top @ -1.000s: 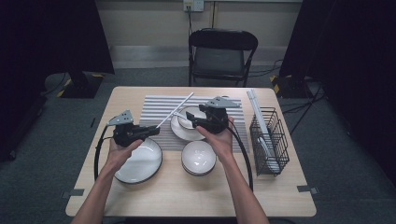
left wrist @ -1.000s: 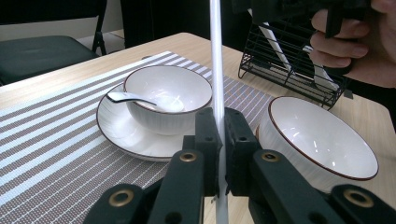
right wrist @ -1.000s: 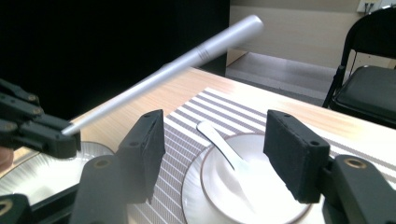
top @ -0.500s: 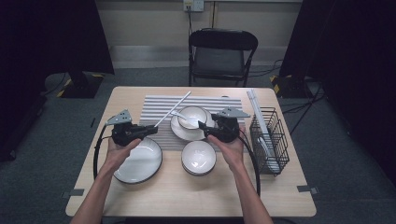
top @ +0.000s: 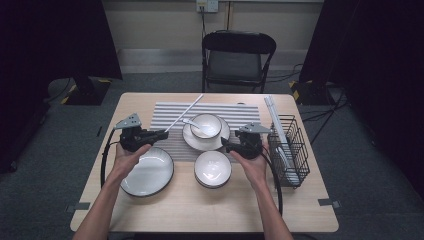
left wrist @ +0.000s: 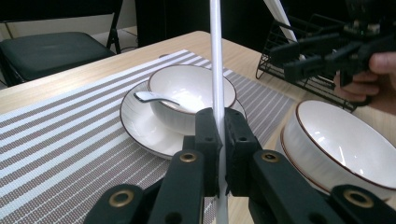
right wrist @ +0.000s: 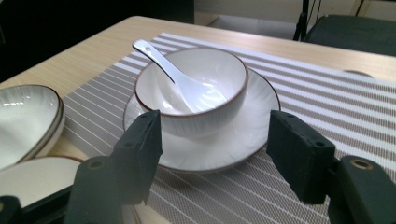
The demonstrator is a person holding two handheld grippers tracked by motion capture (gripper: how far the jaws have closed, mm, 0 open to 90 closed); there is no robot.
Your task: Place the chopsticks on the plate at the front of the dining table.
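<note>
currently the left gripper point(top: 162, 134) has its black jaws closed tight on a thin white rod, a chopstick point(left wrist: 216, 70), which runs straight up between them in the left gripper view and slants across the striped woven placemat point(top: 165, 112) in the high view. right gripper point(top: 225, 144) sits with jaws spread wide, holding nothing, just beside the saucer point(right wrist: 254, 130). glossy white bowl with a brown rim point(right wrist: 205, 88) rests on that saucer; a white ceramic spoon point(right wrist: 173, 74) leans inside it. nearer the person: a shallow round plate with a dark rim point(top: 148, 171) and stacked white bowls point(top: 213, 168) on the pale wood table point(top: 200, 210). black wire basket point(top: 290, 150) stands at the right edge.
</note>
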